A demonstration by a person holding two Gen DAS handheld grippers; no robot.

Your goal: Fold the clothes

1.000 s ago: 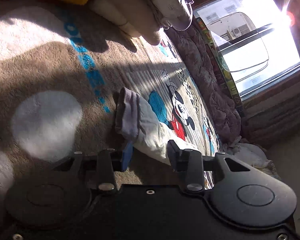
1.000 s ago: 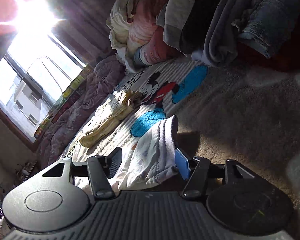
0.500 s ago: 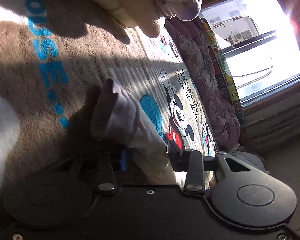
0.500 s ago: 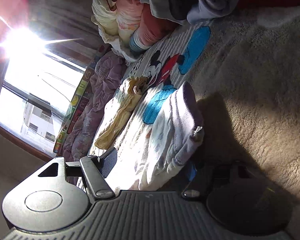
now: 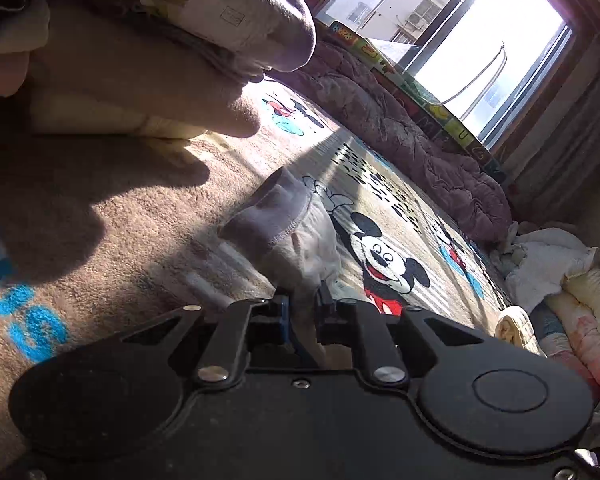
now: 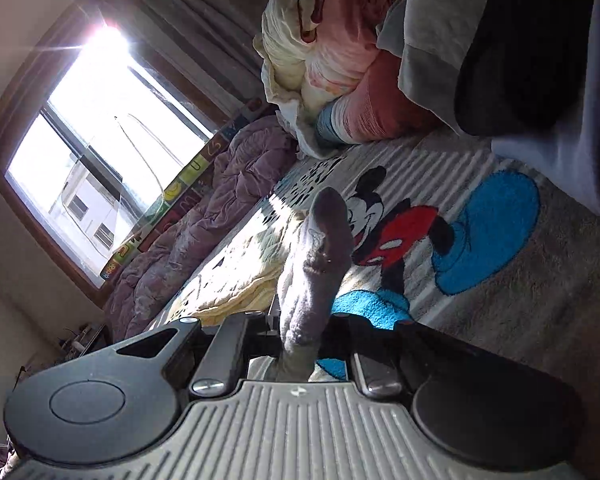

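A small white garment with a grey-lilac band [image 5: 288, 224] is pinched between both grippers and lifted off the Mickey Mouse blanket [image 5: 384, 256]. My left gripper [image 5: 302, 312] is shut on one end of it, the band sticking up in front. My right gripper [image 6: 300, 320] is shut on the other end, which stands up as a grey fold [image 6: 320, 256] between the fingers. The part of the garment between the two grippers is hidden.
A stack of folded clothes [image 5: 140, 60] lies at the upper left of the left wrist view. A heap of unfolded clothes [image 6: 440, 48] lies at the top of the right wrist view. A yellow garment [image 6: 236, 272] lies flat on the blanket. A purple quilt [image 5: 412, 136] runs under the window.
Both grippers have closed on the garment ends, which earlier lay loosely between open fingers. The garment has been raised off the blanket and both views have swung round.
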